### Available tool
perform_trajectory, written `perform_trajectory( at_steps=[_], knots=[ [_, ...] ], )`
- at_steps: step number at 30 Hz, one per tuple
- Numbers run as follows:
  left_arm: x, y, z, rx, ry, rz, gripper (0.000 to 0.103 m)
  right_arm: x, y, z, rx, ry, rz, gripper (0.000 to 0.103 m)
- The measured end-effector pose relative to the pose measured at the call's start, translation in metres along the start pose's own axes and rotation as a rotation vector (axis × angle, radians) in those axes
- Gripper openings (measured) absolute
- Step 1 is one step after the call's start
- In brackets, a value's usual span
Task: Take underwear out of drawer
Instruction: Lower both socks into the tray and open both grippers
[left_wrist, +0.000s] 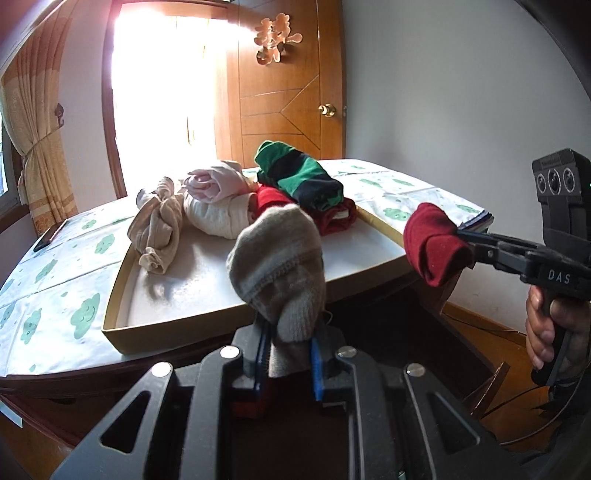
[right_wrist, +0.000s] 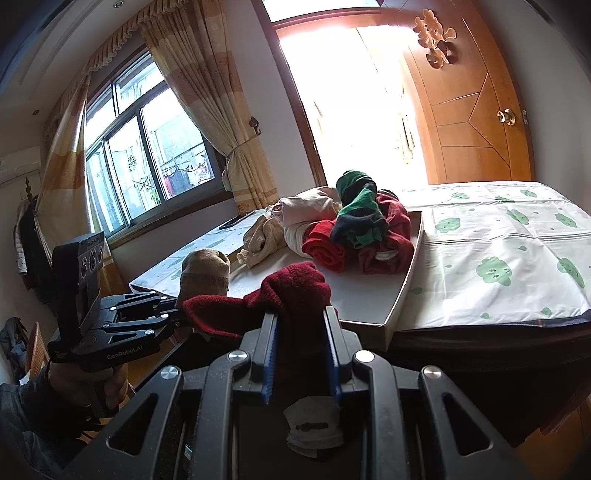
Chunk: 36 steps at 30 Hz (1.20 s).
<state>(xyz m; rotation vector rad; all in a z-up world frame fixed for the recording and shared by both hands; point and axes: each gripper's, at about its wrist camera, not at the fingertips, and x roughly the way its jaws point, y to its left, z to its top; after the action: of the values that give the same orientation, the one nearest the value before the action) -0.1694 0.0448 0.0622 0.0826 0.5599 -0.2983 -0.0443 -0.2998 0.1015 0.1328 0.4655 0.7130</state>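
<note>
While both sets of tongs hang in front of the bed, I've got a garment pinched in each. My left tongs (left_wrist: 286, 354) are clamped narrow on a grey-beige knitted piece (left_wrist: 277, 266), which stands up in a soft lump above the blue pads. My right tongs (right_wrist: 301, 354) are squeezed on a dark red knitted piece (right_wrist: 291, 295), bunched and spilling to the left over the fingers. From the left camera I see that red bundle hanging off the tips at the right, with a hand (left_wrist: 546, 325) wrapped round the grip. Beyond both, a shallow cardboard tray (left_wrist: 122, 291) sits on the bed (left_wrist: 48, 280), whose cover is white with green cloud prints. Piled at the tray's far end: a green-and-navy striped roll (left_wrist: 299, 177) on top of red pieces (left_wrist: 332, 218), a pale pink bundle (left_wrist: 218, 181), a cream one (left_wrist: 218, 218) and a knotted beige one (left_wrist: 159, 229). Below my right tongs, a white folded item (right_wrist: 314, 424) lies in the dark space; I can't tell whether that is the drawer.
</note>
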Motion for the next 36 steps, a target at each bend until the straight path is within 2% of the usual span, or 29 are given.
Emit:
perform_trajectory(
  at_steps=[7,19,36],
  knots=[
    [0.006,0.002,0.01,-0.004,0.004,-0.009,0.016,0.01,-0.008,0.008,0.005,0.003,-0.022,0.025],
    [0.034,0.004,0.047,-0.002,0.028,-0.025,0.016,0.035,-0.019,0.026,0.012,0.009,-0.063,0.025],
    [0.08,-0.004,0.06,0.002,0.138,-0.04,0.016,0.059,-0.04,0.036,0.034,0.056,-0.105,0.025]
  ],
)
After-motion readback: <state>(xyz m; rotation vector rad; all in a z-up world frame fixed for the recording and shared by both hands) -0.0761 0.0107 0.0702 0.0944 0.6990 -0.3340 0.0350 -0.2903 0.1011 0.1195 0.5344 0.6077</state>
